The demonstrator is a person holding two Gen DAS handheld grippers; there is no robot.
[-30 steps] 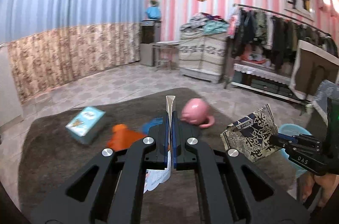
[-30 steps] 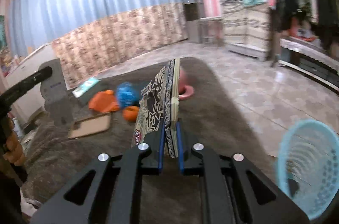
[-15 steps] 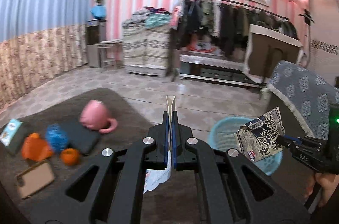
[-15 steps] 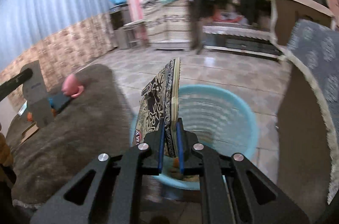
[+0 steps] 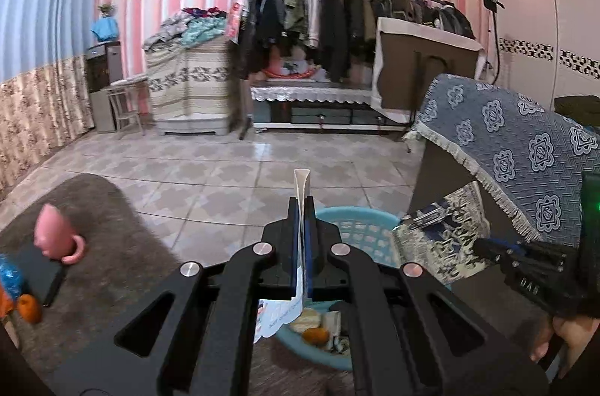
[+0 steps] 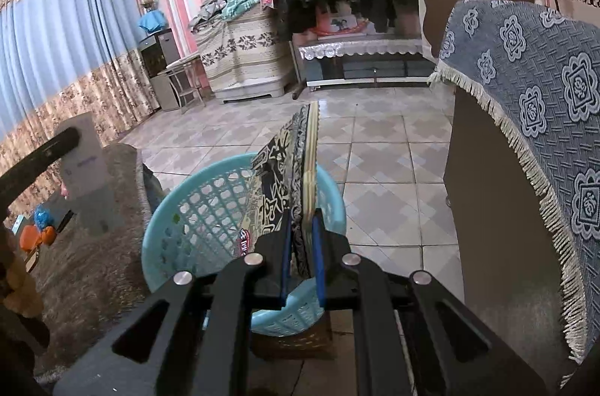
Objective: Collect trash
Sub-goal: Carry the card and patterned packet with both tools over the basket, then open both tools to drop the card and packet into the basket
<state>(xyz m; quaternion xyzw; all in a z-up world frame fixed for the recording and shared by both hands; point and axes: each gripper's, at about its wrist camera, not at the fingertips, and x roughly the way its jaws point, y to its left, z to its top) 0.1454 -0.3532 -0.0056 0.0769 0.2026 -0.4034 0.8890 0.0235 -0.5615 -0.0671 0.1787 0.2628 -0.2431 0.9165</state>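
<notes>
My left gripper (image 5: 301, 208) is shut on a thin white paper wrapper (image 5: 301, 184) held edge-on above a light blue plastic basket (image 5: 360, 231); the wrapper also shows in the right wrist view (image 6: 84, 167). My right gripper (image 6: 302, 223) is shut on a flat black-and-cream patterned packet (image 6: 285, 178) and holds it over the basket (image 6: 187, 208). That packet also shows in the left wrist view (image 5: 438, 246). The basket holds an orange piece and other scraps (image 5: 315, 336).
A dark brown rug (image 5: 112, 246) lies left with a pink cup (image 5: 54, 238), a black flat item (image 5: 37, 274), a blue ball (image 5: 9, 278) and an orange fruit (image 5: 29, 308). A cabinet draped in blue patterned cloth (image 6: 532, 88) stands close on the right.
Both grippers have swung right from the rug to the blue basket, each keeping hold of its piece of trash. The basket now sits directly under both.
</notes>
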